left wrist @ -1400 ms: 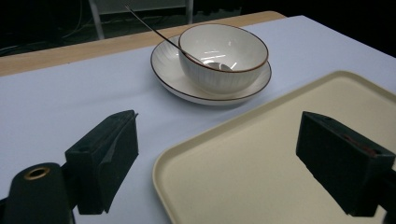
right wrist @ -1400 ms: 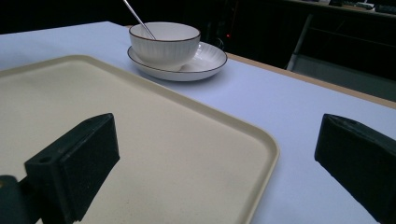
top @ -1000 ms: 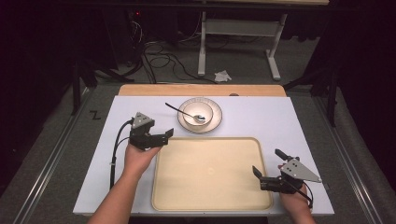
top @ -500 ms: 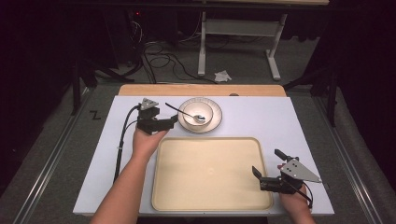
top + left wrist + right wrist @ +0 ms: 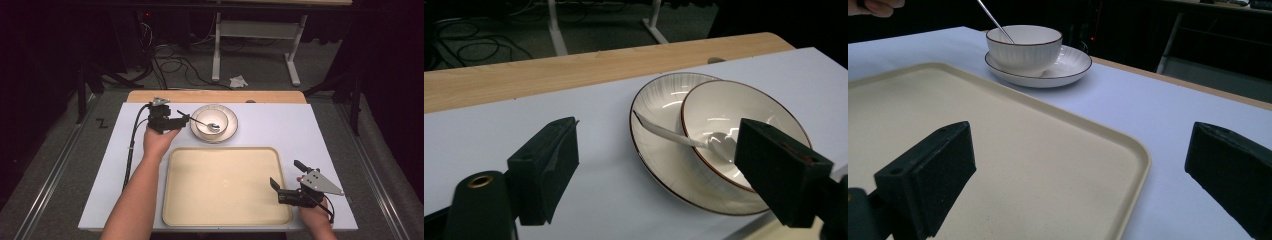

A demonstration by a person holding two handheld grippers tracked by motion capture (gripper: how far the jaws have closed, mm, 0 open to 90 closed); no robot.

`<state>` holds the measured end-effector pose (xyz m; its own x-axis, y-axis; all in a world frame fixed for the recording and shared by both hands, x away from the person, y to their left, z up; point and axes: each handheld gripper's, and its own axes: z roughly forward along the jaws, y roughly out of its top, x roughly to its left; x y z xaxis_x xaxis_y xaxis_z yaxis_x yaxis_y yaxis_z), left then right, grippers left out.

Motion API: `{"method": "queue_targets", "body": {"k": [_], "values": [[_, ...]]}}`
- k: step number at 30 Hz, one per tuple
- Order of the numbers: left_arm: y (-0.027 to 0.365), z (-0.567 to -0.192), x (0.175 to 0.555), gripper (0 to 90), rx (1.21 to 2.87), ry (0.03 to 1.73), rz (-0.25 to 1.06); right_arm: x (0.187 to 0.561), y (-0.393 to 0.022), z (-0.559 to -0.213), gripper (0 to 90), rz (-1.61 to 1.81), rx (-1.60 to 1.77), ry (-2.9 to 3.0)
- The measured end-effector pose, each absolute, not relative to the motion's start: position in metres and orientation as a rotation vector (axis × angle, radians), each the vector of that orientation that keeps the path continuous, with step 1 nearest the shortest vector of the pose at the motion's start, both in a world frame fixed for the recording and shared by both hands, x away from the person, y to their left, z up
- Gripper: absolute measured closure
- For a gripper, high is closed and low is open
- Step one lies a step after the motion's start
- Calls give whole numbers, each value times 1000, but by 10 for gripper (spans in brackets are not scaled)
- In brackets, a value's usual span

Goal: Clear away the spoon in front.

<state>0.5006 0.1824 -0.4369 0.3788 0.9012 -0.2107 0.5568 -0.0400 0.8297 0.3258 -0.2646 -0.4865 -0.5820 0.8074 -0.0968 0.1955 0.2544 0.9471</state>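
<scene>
Spoon (image 5: pixel 679 136) handling comes first: it looks like a thin metal piece, so I judge it light, stiff and slick, prone to swivel or slip between soft pads. The best hold is likely on the slim handle, near its free end where it juts past the rim of the bowl (image 5: pixel 744 112), clear of the crockery. The bowl and the saucer (image 5: pixel 654 150) under it look like glazed ceramic, so they would be fragile and smooth; a sideways knock could slide or chip them.

The spoon is silvery, with its scoop resting inside the bowl and its handle slanting up and out toward the left gripper (image 5: pixel 181 119). The bowl is cream-white with a thin brown rim and fine ribs, sitting on a matching ribbed saucer, on the white table (image 5: pixel 280 125) just beyond the far edge of the beige tray (image 5: pixel 225 215).

The left gripper sits just beside the saucer, its 2 jaws spread wide with nothing between them, about level with the handle's tip. The right gripper (image 5: pixel 286 186) rests at the tray's near right corner, well apart from the crockery, its jaws also spread and holding nothing.
</scene>
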Motion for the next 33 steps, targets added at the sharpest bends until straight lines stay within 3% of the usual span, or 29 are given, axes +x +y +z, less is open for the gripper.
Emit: {"method": "queue_targets", "body": {"k": [2, 5, 7, 11, 20, 23, 28, 33], "values": [[184, -437, 504, 227, 1699, 1305, 442, 326, -263, -487, 4, 1338, 909, 1946], [188, -437, 508, 378, 1660, 1319, 397, 327, -262, -489, 4, 1337, 907, 1952], [190, -437, 509, 411, 1647, 1329, 379, 327, -262, -489, 4, 1337, 905, 1953], [197, -441, 514, 559, 1605, 1358, 282, 326, -263, -489, 4, 1339, 909, 1954], [196, -446, 517, 697, 1563, 1370, 188, 326, -262, -490, 4, 1338, 915, 1960], [195, -444, 515, 842, 1552, 1335, 183, 327, -263, -490, 4, 1334, 913, 1962], [195, -441, 510, 892, 1509, 1296, 171, 327, -263, -490, 4, 1334, 915, 1962], [183, -433, 494, 896, 1557, 1216, 279, 327, -263, -489, 4, 1340, 902, 1964]]}}
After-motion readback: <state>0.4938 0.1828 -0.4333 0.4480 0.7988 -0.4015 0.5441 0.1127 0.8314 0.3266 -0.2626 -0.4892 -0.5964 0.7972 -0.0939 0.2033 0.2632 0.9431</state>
